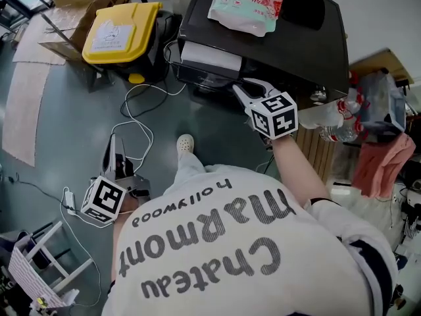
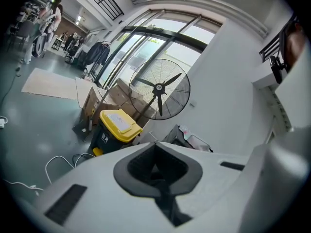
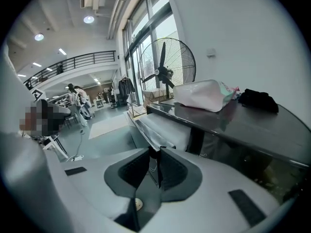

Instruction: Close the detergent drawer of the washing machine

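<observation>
The black washing machine (image 1: 289,41) stands at the top of the head view, its pale detergent drawer (image 1: 210,56) pulled out to the left. My right gripper (image 1: 252,89) is at the drawer's near front corner, open by a narrow gap, with nothing pressed between the pads. In the right gripper view the drawer (image 3: 163,130) lies just beyond the right gripper (image 3: 156,154). My left gripper (image 1: 116,151) hangs low over the floor, far from the machine, and is shut on nothing. The left gripper view shows the left gripper (image 2: 156,149) with its pads together.
A pink detergent pouch (image 1: 247,2) and a black cloth (image 3: 257,101) lie on the machine's top. A yellow-lidded bin (image 1: 122,28) stands left of it, with a floor fan (image 2: 160,89) behind. White cables (image 1: 141,127) loop across the floor. Bottles (image 1: 332,117) crowd the right.
</observation>
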The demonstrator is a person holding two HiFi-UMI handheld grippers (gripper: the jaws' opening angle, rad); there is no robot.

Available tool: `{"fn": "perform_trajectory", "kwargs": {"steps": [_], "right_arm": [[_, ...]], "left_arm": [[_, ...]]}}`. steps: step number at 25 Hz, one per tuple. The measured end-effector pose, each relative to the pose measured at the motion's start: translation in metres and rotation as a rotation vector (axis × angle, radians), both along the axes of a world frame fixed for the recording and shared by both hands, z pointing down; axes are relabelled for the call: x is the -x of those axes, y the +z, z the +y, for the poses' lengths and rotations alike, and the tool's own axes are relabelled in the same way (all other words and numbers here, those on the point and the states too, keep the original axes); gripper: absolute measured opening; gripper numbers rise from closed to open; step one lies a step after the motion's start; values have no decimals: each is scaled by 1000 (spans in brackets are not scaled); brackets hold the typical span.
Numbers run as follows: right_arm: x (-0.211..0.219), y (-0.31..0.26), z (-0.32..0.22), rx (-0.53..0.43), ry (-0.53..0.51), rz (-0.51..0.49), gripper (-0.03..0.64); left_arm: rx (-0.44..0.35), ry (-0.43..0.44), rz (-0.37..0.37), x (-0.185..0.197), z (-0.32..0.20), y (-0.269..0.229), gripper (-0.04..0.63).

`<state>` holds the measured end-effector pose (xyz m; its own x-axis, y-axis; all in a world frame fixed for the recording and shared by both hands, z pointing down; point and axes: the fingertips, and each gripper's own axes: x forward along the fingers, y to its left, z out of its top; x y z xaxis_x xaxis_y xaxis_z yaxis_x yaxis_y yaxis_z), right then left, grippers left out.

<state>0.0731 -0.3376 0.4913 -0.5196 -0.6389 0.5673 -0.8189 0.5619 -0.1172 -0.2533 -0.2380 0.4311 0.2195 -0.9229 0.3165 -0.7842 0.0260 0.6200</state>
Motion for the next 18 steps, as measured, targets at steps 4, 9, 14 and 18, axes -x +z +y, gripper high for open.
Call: {"fn": "perform_trajectory", "kwargs": {"steps": [4, 9, 14, 18], "right_arm": [[-1, 1, -4, -2, 23, 6, 81], [-3, -1, -11, -10, 50, 12, 83], [-7, -2, -19, -14, 87, 12, 84], [-7, -2, -25, -20, 99, 12, 86]], "left_arm": [[7, 1, 1, 5, -2, 4, 8], [7, -5, 1, 11, -5, 7, 8], [1, -8, 5, 15, -7, 5, 8], [4, -20, 5, 20, -7, 6, 8]]}}
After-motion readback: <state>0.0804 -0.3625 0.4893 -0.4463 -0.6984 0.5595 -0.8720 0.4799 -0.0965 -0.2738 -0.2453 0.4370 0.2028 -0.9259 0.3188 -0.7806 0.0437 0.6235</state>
